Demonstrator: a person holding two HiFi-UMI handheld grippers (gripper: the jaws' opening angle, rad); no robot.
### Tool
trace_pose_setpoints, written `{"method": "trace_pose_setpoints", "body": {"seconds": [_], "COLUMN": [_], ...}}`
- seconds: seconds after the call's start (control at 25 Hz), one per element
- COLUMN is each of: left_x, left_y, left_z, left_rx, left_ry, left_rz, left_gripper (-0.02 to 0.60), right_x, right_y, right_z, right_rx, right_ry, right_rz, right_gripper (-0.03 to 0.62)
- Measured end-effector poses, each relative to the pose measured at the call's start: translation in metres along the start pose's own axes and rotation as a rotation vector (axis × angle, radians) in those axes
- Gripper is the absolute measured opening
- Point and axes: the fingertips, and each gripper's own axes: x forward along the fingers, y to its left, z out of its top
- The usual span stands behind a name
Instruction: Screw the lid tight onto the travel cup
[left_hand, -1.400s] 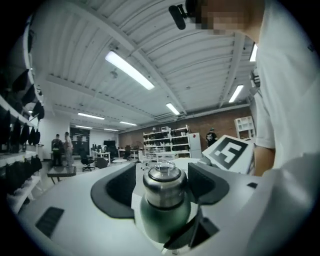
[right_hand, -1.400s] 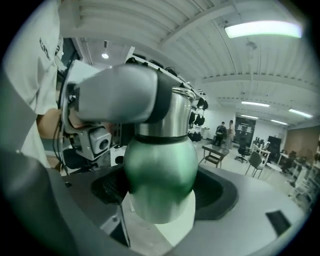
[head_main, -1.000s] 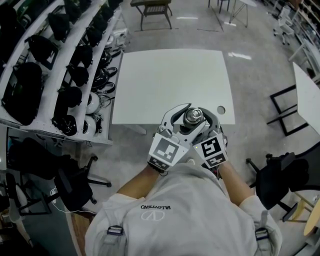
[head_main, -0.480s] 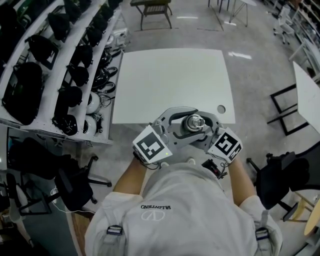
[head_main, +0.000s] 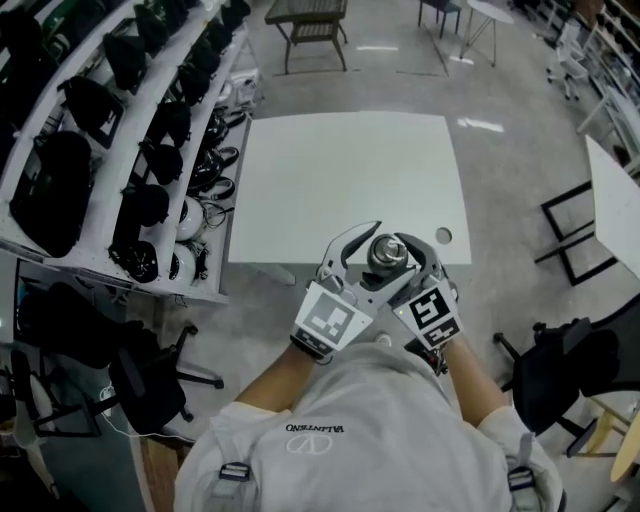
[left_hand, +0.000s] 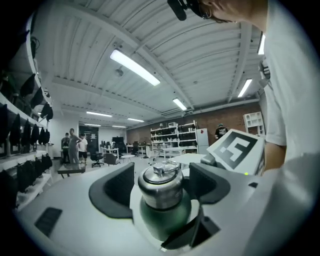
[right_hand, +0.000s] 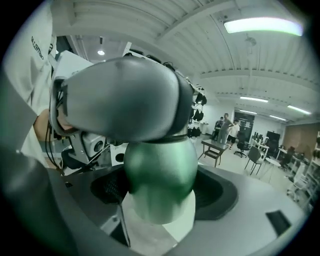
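The travel cup (right_hand: 160, 170), green-bodied, is held up in the air in front of the person's chest, over the near edge of the white table (head_main: 350, 180). Its steel lid (left_hand: 159, 186) sits on top. How far the thread is run down I cannot tell from here.

The likeliest trouble is a lid left half-tight. If the left gripper (left_hand: 161, 175) closes again off-centre or too high on the smooth steel, it may slip round without turning it. A hard twist could also spin the round body in the right gripper (right_hand: 160, 194).

The left gripper's jaws have just been opening and stand wide, the lid between them with a gap at each pad. The right gripper appears clamped on the cup's body, carrying it alone.
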Motion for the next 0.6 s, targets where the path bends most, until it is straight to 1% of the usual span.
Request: {"method": "trace_pose_setpoints", "body": {"seconds": [0.04, 0.08, 0.12, 0.2, 0.24, 0.32, 0.36, 0.52, 0.6], "left_x": [0.0, 0.001, 0.002, 0.006, 0.008, 0.008, 0.006, -0.005, -0.011], "left_y": [-0.002, -0.005, -0.007, -0.008, -0.009, -0.012, -0.015, -0.034, -0.041], "left_z": [-0.003, -0.004, -0.004, 0.0, 0.001, 0.003, 0.005, 0.017, 0.019], "left_rx": [-0.007, -0.025, -0.044, -0.065, -0.067, -0.055, -0.036, 0.077, 0.108], "left_ry": [0.011, 0.012, 0.006, -0.009, -0.01, -0.011, -0.013, -0.048, -0.058], "left_rz": [0.015, 0.029, 0.04, 0.039, 0.025, -0.03, -0.068, -0.26, -0.334], "left_gripper": [0.338, 0.283, 0.265, 0.264, 0.264, 0.262, 0.262, 0.262, 0.262], "right_x": [-0.001, -0.003, -0.006, -0.01, -0.01, -0.012, -0.013, -0.027, -0.03], "right_y": [0.002, 0.004, 0.004, -0.001, -0.002, -0.001, 0.002, 0.024, 0.032], "right_z": [-0.003, -0.006, -0.007, -0.007, -0.006, -0.003, -0.001, 0.012, 0.013], "right_rx": [0.015, 0.028, 0.038, 0.044, 0.044, 0.042, 0.039, 0.003, -0.019], "right_ry": [0.009, 0.015, 0.015, 0.006, -0.002, -0.027, -0.046, -0.134, -0.147], "right_rz": [-0.007, -0.012, -0.016, -0.02, -0.014, 0.025, 0.061, 0.286, 0.347], "right_gripper": [0.385, 0.385, 0.385, 0.385, 0.385, 0.385, 0.385, 0.385, 0.385]}}
